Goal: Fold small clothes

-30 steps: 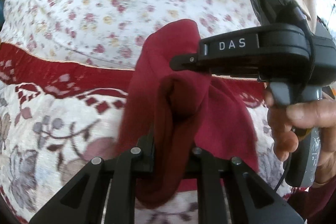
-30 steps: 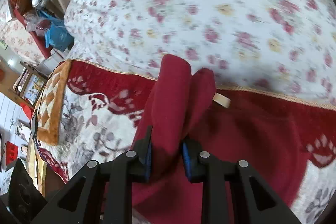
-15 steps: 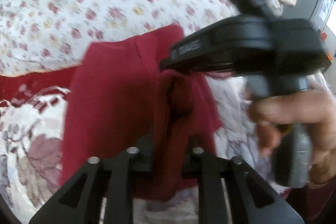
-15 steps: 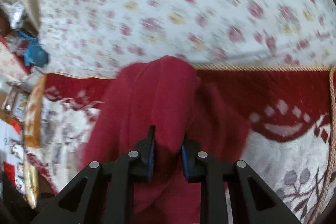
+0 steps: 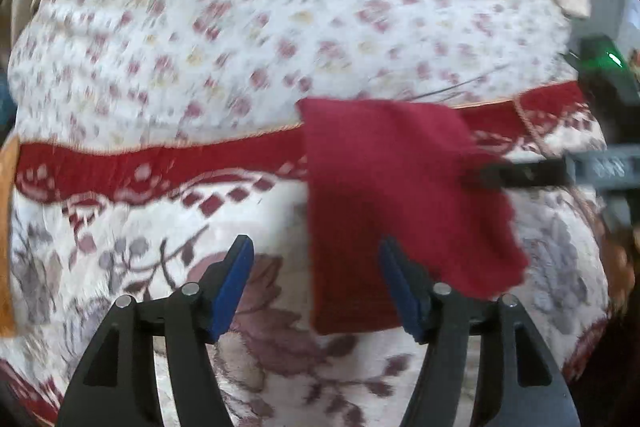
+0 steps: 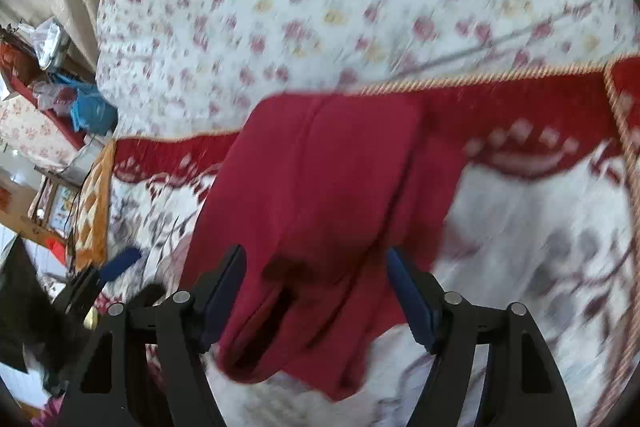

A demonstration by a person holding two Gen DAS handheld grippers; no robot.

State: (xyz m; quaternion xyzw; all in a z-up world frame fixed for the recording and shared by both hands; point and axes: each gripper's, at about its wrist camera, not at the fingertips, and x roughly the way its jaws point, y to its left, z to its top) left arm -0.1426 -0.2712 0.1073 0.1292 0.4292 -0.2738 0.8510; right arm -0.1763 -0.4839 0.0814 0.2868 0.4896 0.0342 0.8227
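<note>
A dark red small garment [image 5: 392, 195] lies folded in a rough rectangle on the patterned blanket [image 5: 160, 259]. My left gripper [image 5: 318, 271] hovers at its near left edge. Its jaws are opening, and the cloth lies loose between the blue pads [image 5: 236, 279] without being pressed. In the right wrist view the same garment [image 6: 320, 195] shows a fold ridge and a drooping near end. My right gripper [image 6: 316, 279] is over it with jaws opening and pads [image 6: 408, 299] off the cloth. One right gripper finger [image 5: 520, 173] reaches over the garment's right side. One left gripper pad [image 6: 120, 263] shows at lower left.
A white floral sheet [image 5: 280, 27] covers the far half of the bed. The blanket has a red border [image 5: 140, 163] with cord trim [image 6: 616, 115] and an orange quilted edge [image 6: 94, 207]. Bags and clutter [image 6: 80, 103] sit beyond the bed's left side.
Both grippers were shut on the lifted red garment; now both stand open and the garment lies flat on the blanket. The right gripper has shifted away toward the right edge.
</note>
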